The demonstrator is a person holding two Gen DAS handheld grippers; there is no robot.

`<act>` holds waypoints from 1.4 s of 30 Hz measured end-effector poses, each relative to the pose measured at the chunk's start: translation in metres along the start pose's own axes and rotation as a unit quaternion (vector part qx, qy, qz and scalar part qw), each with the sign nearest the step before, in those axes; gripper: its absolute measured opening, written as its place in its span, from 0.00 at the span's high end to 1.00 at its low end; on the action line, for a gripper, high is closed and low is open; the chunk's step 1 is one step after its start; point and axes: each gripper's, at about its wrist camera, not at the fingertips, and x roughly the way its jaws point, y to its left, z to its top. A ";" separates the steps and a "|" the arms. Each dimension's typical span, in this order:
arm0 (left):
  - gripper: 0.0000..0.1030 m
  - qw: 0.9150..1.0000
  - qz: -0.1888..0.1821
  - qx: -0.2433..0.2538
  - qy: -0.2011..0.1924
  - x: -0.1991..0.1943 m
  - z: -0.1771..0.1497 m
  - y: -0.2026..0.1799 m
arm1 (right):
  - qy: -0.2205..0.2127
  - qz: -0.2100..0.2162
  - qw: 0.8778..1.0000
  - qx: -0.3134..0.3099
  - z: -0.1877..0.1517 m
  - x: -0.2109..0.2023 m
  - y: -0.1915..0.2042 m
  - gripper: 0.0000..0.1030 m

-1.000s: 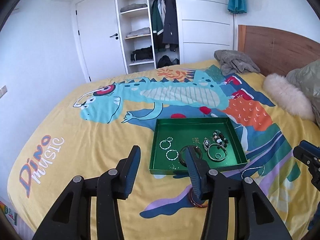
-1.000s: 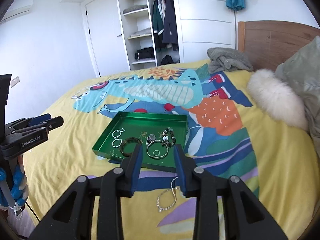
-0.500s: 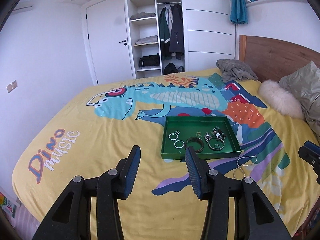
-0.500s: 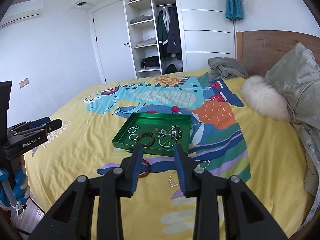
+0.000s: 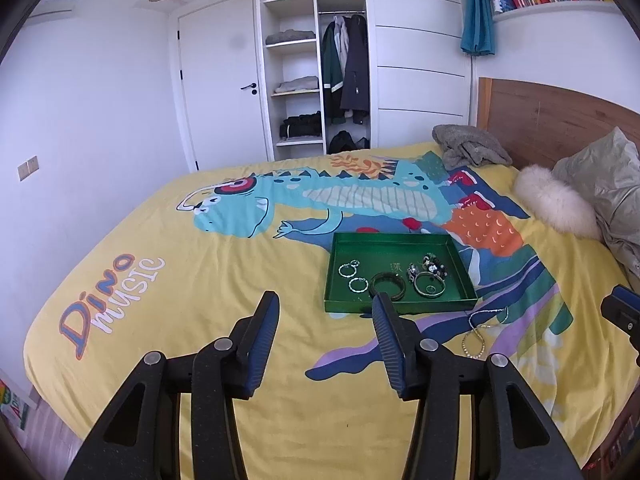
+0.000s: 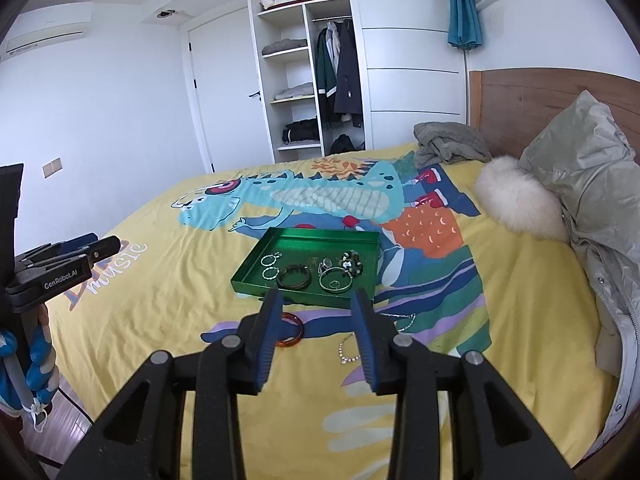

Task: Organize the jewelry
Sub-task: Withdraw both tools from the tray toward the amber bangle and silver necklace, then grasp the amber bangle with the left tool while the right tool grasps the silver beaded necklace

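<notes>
A green tray (image 5: pixel 400 306) (image 6: pixel 256 286) lies on the yellow dinosaur bedspread. It holds hoop earrings (image 5: pixel 352 276), a dark bangle (image 5: pixel 387 285), a silver bangle (image 5: pixel 430 285) and a beaded bracelet (image 5: pixel 434 266). On the cover in front of the tray lie an amber bangle (image 6: pixel 294 334), partly behind a finger, a sparkly necklace (image 6: pixel 348 350) (image 5: pixel 476 340) and a thin silver chain (image 6: pixel 404 320). My left gripper (image 5: pixel 325 300) and right gripper (image 6: pixel 318 296) hover short of the tray. The jaws of both are opening, with nothing between them.
A fluffy white cushion (image 6: pixel 516 204), a grey-green padded jacket (image 6: pixel 592 184) and a grey garment (image 5: pixel 468 148) lie by the wooden headboard (image 5: pixel 552 120). The bed's near edge drops to the floor at lower left. An open wardrobe (image 5: pixel 316 80) stands behind.
Both grippers have drawn back and slightly up from the tray, which now looks smaller and farther. The amber bangle and the necklaces on the cover have come into fuller view.
</notes>
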 end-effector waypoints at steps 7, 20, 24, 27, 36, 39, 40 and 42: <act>0.52 1.000 0.001 -0.005 0.014 0.013 -0.007 0.003 | 0.015 -0.003 1.000 0.007 -0.011 0.012 -0.005 0.65; 0.52 0.999 -0.010 -0.001 0.049 0.062 -0.021 -0.006 | 0.051 -0.013 0.998 0.022 -0.026 0.051 -0.027 0.65; 0.52 0.998 -0.017 0.003 0.063 0.082 -0.028 -0.012 | 0.065 -0.016 0.997 0.030 -0.033 0.068 -0.039 0.65; 0.52 0.997 -0.024 0.010 0.076 0.099 -0.034 -0.019 | 0.076 -0.015 0.996 0.036 -0.038 0.082 -0.046 0.65; 0.52 0.991 -0.039 0.019 0.130 0.167 -0.061 -0.039 | 0.124 -0.016 0.991 0.057 -0.064 0.143 -0.070 0.64; 0.52 0.988 -0.044 0.018 0.146 0.190 -0.070 -0.044 | 0.140 -0.015 0.988 0.064 -0.073 0.166 -0.077 0.64; 0.52 0.987 -0.046 0.018 0.150 0.198 -0.072 -0.046 | 0.146 -0.014 0.987 0.066 -0.077 0.175 -0.079 0.64; 0.52 0.986 -0.053 0.017 0.158 0.212 -0.077 -0.049 | 0.156 -0.011 0.985 0.069 -0.082 0.191 -0.081 0.64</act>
